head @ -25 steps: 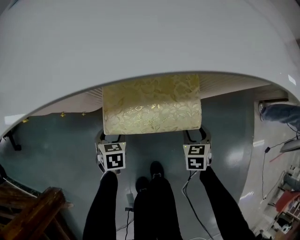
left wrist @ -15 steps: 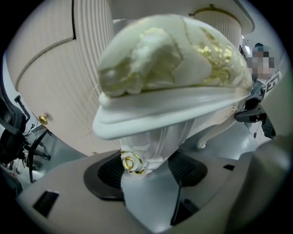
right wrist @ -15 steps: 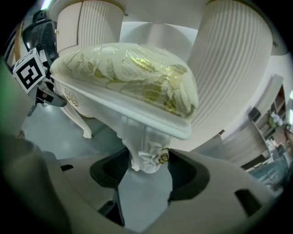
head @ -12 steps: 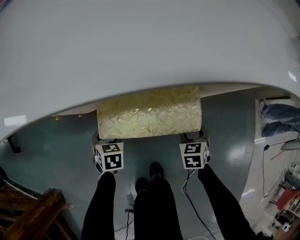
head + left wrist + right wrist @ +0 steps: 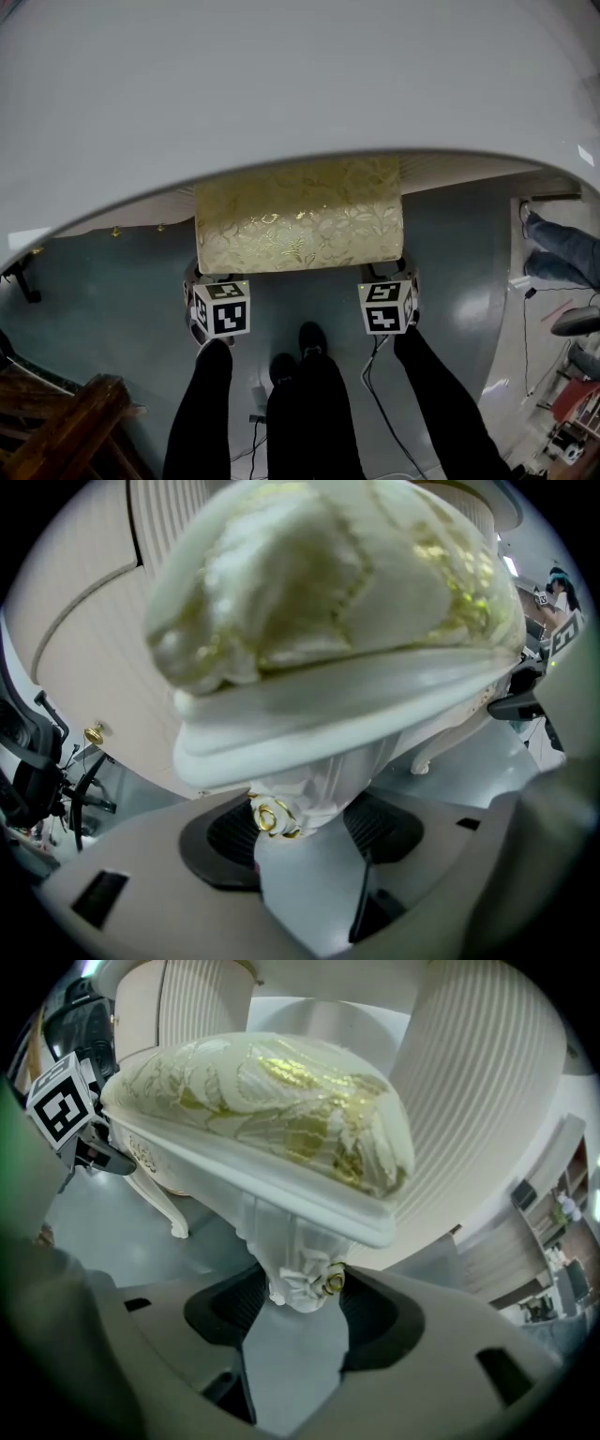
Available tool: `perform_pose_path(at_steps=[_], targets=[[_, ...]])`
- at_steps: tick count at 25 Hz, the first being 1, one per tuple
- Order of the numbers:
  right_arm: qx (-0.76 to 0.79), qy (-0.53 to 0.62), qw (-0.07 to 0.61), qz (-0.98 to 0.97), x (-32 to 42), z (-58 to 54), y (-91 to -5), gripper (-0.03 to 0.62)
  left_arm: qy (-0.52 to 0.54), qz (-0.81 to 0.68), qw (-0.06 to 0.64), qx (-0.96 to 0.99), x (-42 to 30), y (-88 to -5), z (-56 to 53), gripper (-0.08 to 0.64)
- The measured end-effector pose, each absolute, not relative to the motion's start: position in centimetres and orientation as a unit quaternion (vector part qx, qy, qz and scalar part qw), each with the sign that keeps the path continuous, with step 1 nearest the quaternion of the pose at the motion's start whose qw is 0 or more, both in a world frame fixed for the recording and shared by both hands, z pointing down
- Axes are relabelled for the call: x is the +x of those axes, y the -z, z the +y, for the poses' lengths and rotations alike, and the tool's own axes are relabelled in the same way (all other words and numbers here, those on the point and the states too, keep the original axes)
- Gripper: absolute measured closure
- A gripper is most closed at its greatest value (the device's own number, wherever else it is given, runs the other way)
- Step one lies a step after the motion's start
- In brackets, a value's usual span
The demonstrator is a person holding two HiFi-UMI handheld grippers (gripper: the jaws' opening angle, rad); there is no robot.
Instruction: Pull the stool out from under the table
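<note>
A stool with a gold-patterned cushion and white carved frame juts partway out from under the white round table. My left gripper is shut on the stool's near left leg, whose top bears a gold rosette. My right gripper is shut on the near right leg. The cushion fills the upper part of both gripper views. The far half of the stool stays hidden beneath the tabletop.
The table's ribbed white base stands behind the stool. A dark wooden chair sits at the lower left. The person's black-clad legs and shoes stand between the grippers. A cable trails over the grey floor. Another person's legs show at right.
The stool has come out a little further from under the table edge since half a second ago. Both grippers keep their hold on the legs.
</note>
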State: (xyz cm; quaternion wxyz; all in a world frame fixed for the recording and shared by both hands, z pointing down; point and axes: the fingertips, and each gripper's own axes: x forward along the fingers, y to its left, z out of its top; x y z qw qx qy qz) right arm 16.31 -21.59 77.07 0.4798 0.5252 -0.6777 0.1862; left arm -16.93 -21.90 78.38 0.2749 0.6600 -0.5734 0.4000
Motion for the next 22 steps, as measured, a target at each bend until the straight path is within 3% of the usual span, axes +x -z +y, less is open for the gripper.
perform_pose_path(at_steps=[22], targets=[[0.504, -0.206, 0.503, -0.671, 16.4, -19.6, -77.2, 0.336, -0.418, -0.557, 0.295, 0.654, -16.8, -78.6, -18.9, 0.270]])
